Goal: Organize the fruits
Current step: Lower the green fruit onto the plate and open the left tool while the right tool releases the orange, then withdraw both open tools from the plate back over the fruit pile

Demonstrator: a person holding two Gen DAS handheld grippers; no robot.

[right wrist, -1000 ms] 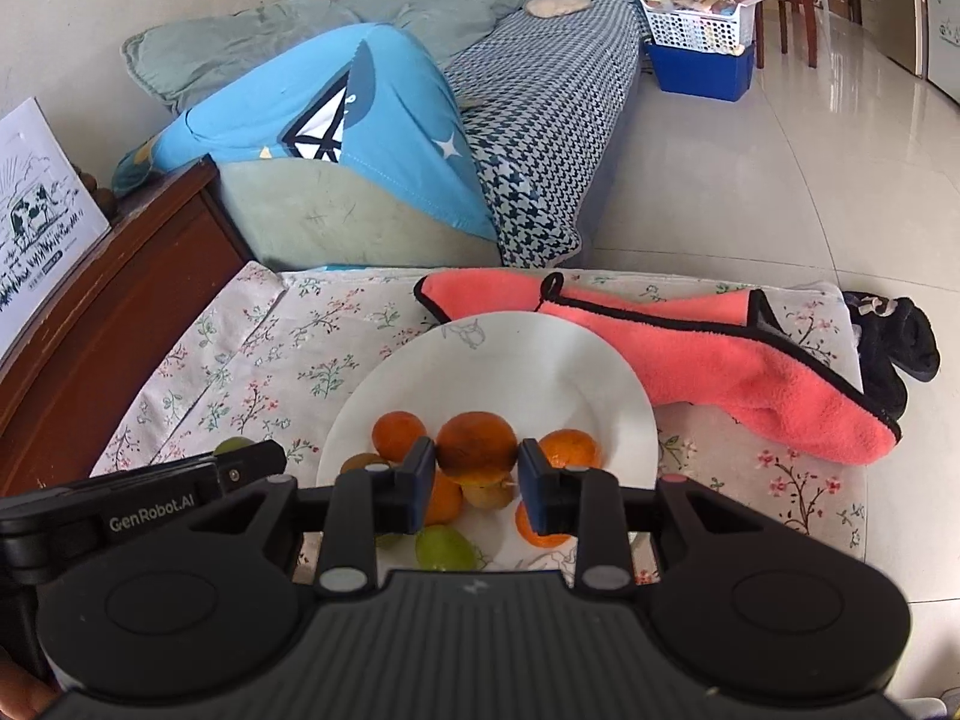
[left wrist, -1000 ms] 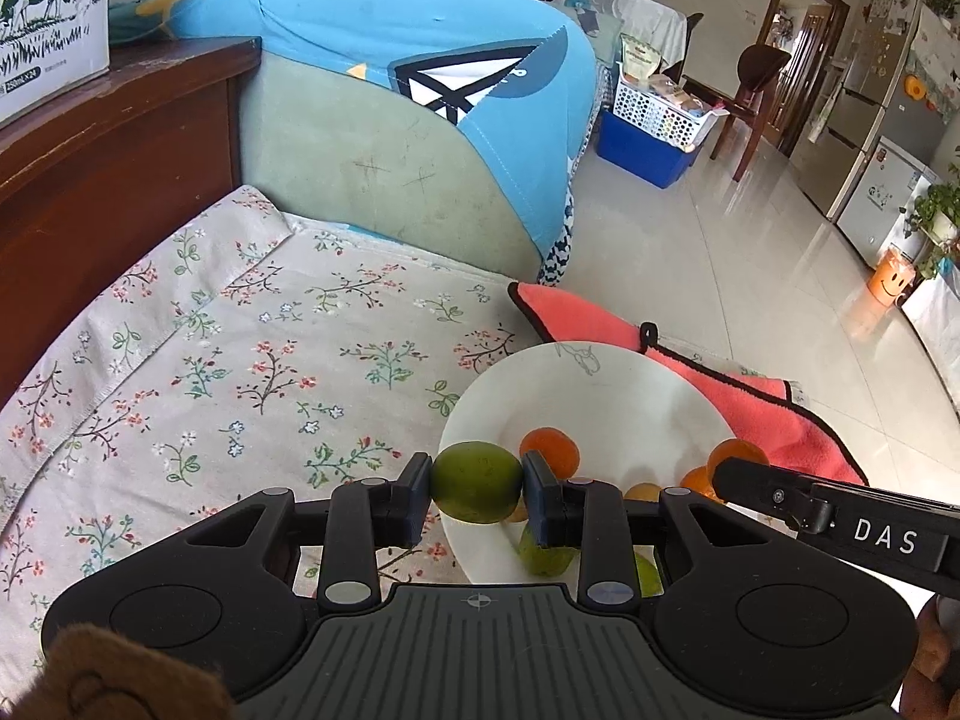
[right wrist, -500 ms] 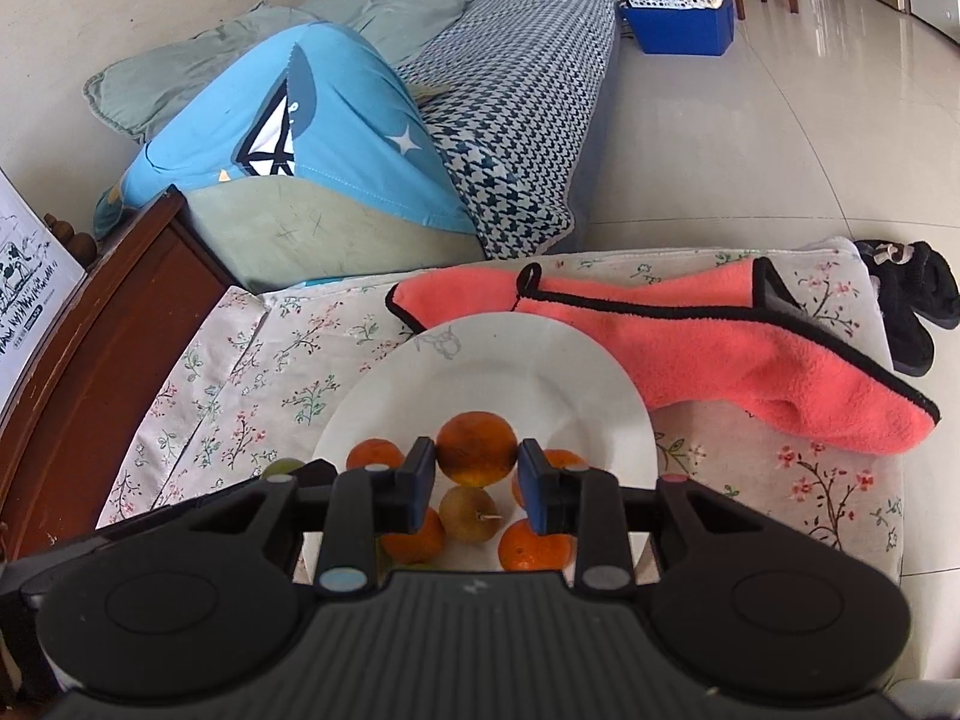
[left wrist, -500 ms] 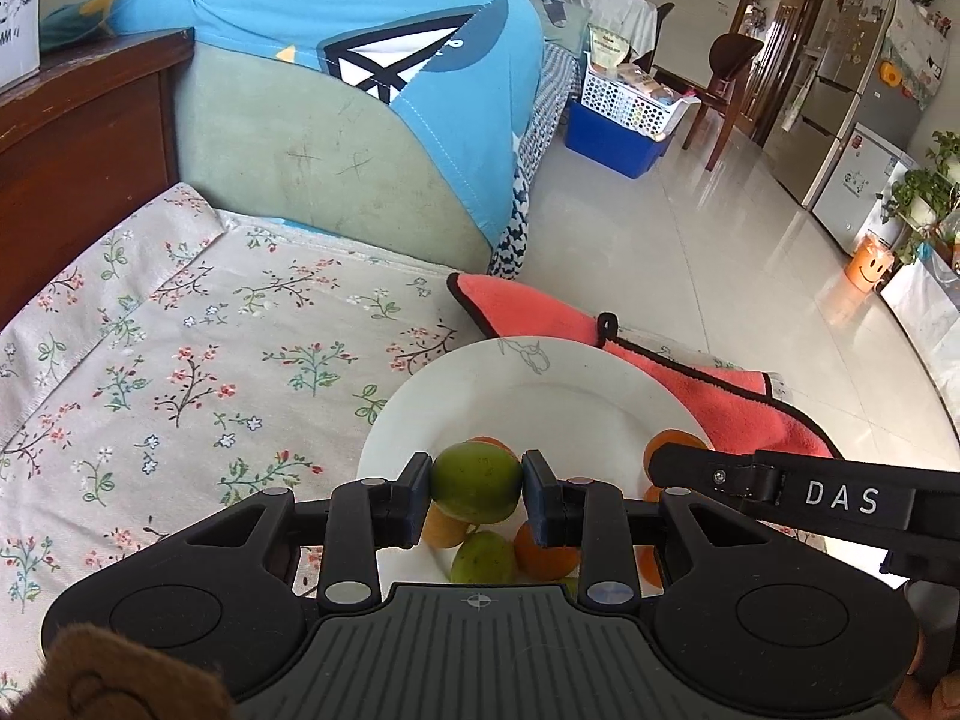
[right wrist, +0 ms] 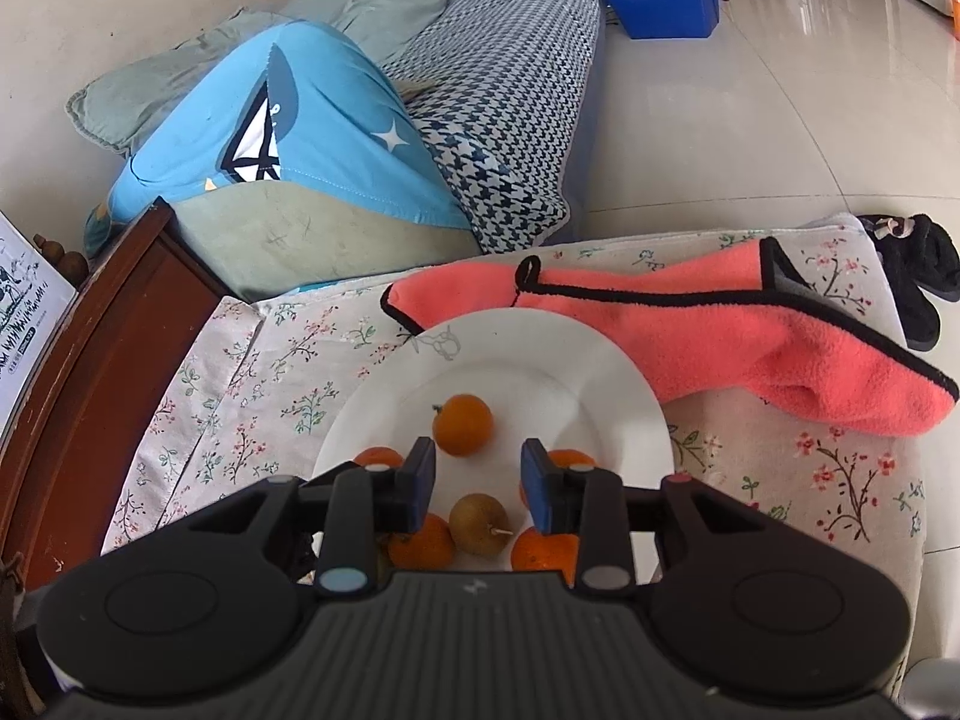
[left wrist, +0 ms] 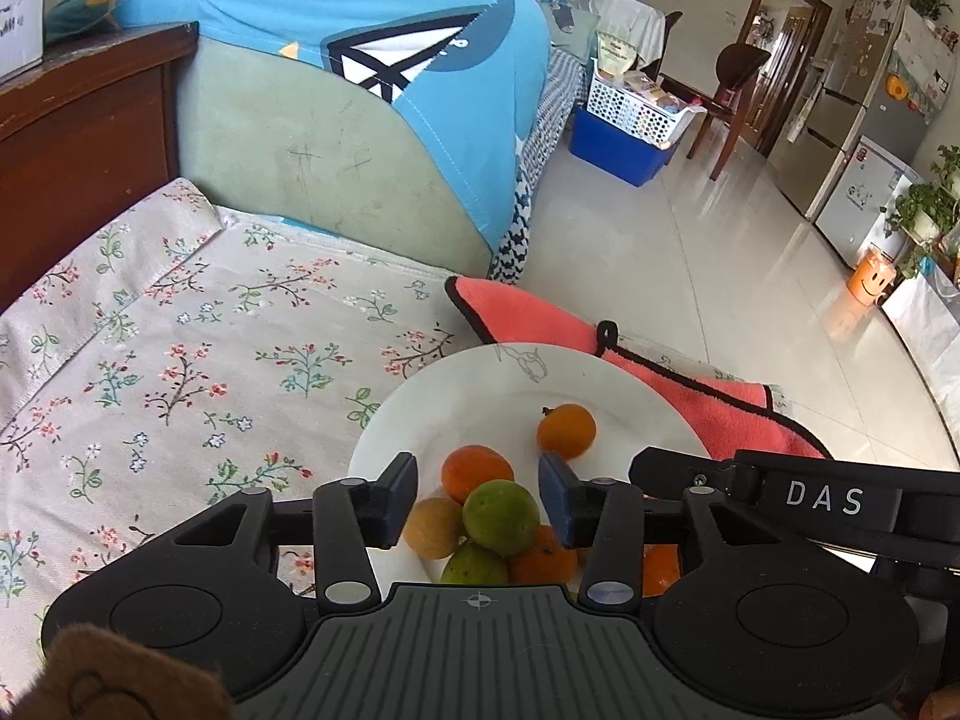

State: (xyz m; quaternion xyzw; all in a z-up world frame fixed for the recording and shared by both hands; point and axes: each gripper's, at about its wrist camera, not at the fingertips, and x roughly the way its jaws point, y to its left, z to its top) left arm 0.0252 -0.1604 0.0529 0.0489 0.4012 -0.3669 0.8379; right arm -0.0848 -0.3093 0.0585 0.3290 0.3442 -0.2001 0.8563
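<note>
Both tools opened; fruits apparently released onto plate.

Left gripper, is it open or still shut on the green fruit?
Open. The left gripper has just opened; the green fruit rests on the pile, clear of both pads.

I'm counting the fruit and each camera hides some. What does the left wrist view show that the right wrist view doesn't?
Only the left wrist view shows the two green fruits: one on top of the pile between the left gripper's open jaws, another below it.

Only the right wrist view shows the stem on the brown fruit and the black slippers.

Both show the white plate, the lone orange farther back, and the pink cloth.
</note>
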